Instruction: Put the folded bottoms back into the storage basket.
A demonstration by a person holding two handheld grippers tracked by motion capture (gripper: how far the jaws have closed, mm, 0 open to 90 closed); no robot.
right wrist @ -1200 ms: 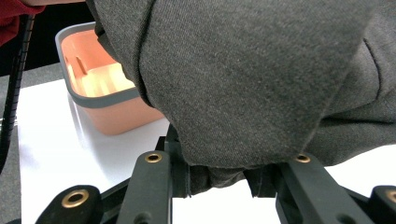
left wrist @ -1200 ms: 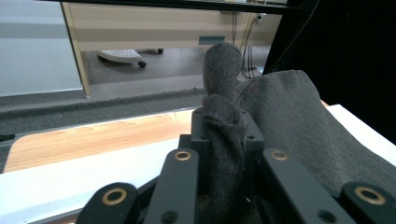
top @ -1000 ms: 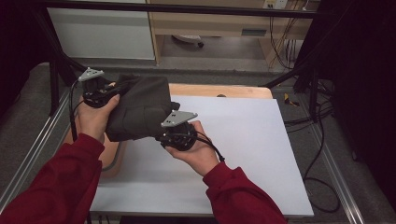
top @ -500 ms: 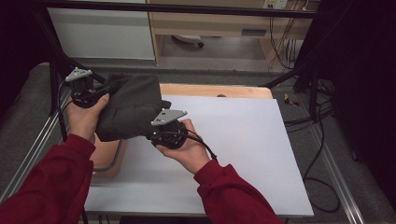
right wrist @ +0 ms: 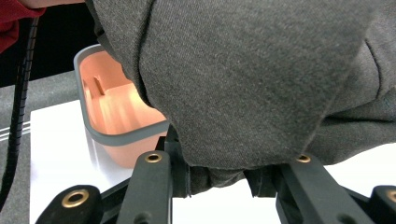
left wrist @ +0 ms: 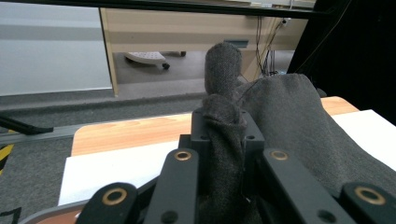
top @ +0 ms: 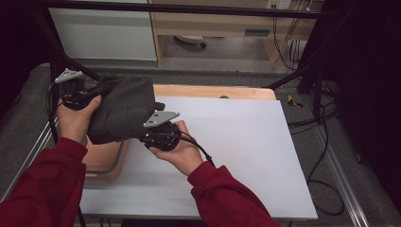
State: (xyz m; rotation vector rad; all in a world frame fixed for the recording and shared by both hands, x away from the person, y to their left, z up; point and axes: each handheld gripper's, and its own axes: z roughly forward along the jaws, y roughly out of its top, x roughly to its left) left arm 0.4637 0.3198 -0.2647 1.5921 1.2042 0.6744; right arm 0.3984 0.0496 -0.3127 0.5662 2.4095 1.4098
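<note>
Dim room, dark edges — sharp focus

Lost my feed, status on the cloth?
Left gripper and right gripper both shut on cloth. Cloth held off the table, above the bin. Nothing in the way.

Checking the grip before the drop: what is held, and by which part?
A dark grey cloth: left gripper pinches a bunched fold, right gripper its lower edge.
</note>
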